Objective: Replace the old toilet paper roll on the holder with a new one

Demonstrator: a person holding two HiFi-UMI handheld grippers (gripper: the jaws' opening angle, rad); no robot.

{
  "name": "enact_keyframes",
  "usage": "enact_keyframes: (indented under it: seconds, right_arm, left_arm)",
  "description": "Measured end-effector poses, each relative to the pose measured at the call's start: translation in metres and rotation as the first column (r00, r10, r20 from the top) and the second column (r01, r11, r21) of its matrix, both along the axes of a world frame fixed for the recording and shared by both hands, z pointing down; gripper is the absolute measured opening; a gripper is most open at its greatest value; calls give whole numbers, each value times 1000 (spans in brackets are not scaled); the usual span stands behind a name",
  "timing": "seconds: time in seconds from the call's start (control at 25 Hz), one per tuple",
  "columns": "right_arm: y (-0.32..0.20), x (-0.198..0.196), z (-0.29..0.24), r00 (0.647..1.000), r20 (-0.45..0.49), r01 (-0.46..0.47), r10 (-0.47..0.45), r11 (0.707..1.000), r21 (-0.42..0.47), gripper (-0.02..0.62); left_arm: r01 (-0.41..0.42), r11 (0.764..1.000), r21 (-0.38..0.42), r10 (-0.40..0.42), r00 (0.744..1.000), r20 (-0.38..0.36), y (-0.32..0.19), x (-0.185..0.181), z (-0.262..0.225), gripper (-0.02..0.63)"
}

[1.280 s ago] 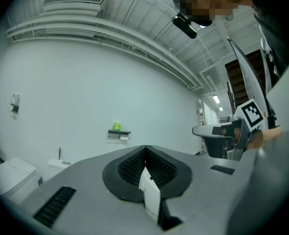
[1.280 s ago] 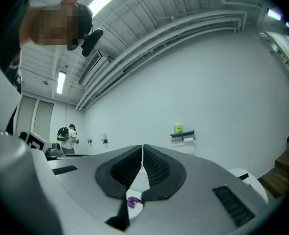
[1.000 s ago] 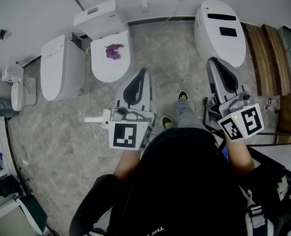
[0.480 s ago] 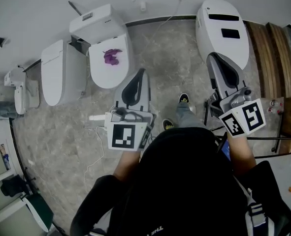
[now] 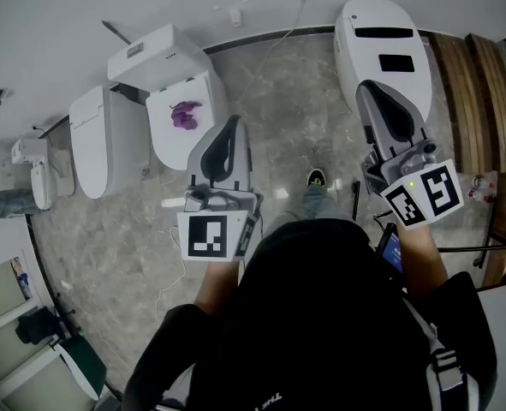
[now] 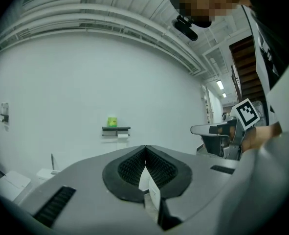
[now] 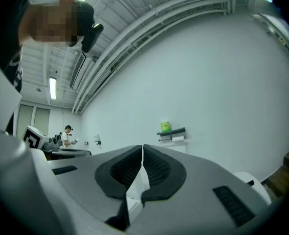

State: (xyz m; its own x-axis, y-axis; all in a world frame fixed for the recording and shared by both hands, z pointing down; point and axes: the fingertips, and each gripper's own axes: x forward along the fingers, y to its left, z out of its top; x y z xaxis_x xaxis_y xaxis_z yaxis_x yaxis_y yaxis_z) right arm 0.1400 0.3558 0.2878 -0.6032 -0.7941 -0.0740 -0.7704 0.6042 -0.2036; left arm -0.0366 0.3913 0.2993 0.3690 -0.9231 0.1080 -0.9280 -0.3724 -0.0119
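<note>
On the far white wall a small dark shelf [image 6: 116, 129] [image 7: 171, 131] carries a green new roll [image 6: 112, 122] [image 7: 166, 126]. Under the shelf hangs the white old roll [image 6: 122, 136] [image 7: 178, 138]. Both are far off and small. My left gripper [image 6: 145, 146] [image 5: 233, 120] is shut, its black pads meeting with nothing between them. My right gripper [image 7: 143, 145] [image 5: 368, 86] is shut and empty too. Both point roughly level towards that wall, side by side, and each shows in the other's view.
On the marble floor ahead stands a white toilet [image 5: 171, 84] with a purple thing [image 5: 183, 114] on its lid, and another [image 5: 107, 139] left of it. A third toilet [image 5: 381, 41] is near the right gripper. Wooden steps [image 5: 471, 92] lie right. A distant person [image 7: 68, 134] stands left.
The person has walked on across the floor; both grippers have travelled with them towards the wall, still shut. The toilets have slid left in the head view.
</note>
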Motion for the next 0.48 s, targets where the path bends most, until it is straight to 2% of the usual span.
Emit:
enact_keyframes:
  seconds: [0.12,0.48]
  right_arm:
    - [-15,8,5,999,-46,11,-11,1000,14,21]
    - [-41,15,7,1000,3,8,-8,1000,-1,21]
  left_arm:
    - [-11,1000,-6,11,1000,29,-15,14,1,21]
    - [-53,999,-7,53,998,42,-38,27,3,21]
